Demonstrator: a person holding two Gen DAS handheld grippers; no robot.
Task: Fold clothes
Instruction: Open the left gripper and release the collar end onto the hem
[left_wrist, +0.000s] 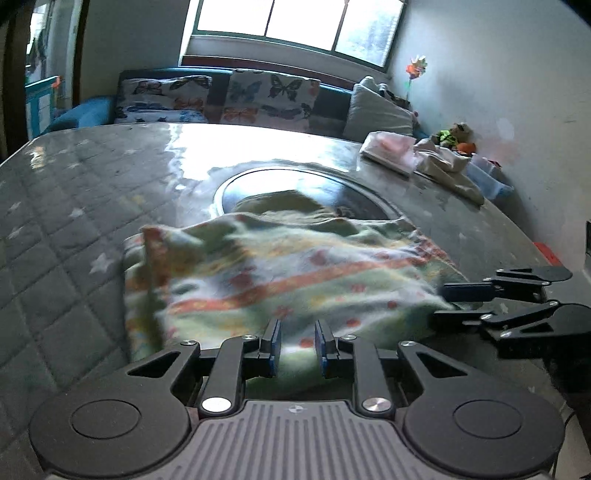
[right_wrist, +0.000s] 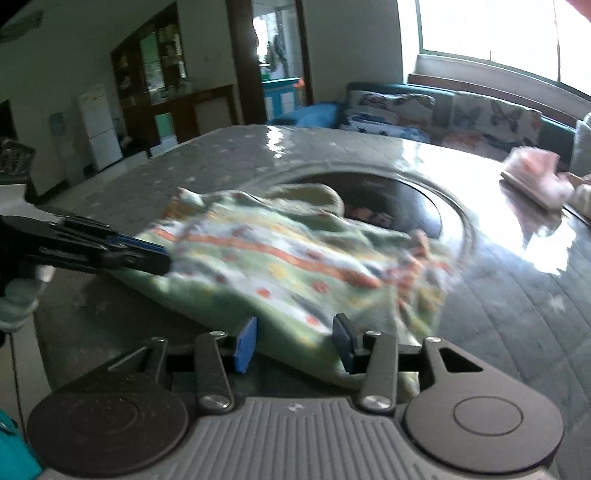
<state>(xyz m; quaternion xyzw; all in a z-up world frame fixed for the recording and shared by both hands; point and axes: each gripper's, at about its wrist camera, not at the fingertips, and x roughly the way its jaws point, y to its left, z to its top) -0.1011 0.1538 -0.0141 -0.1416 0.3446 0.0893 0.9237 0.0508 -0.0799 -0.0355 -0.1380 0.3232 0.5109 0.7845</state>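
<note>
No writing legible anywhere. The garment lies crumpled on the counter, partly over its dark round inset. Left gripper and right gripper both have their jaws apart, cloth edge between them.

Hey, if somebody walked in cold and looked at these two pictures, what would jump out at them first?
First, the green garment with orange stripes, rumpled in the middle of the glossy quilted table, partly over a dark round inset. Next, the two grippers at its near edge: the left gripper and the right gripper, each with cloth between open jaws. Behind, butterfly-print cushions line a sofa under a bright window.
</note>
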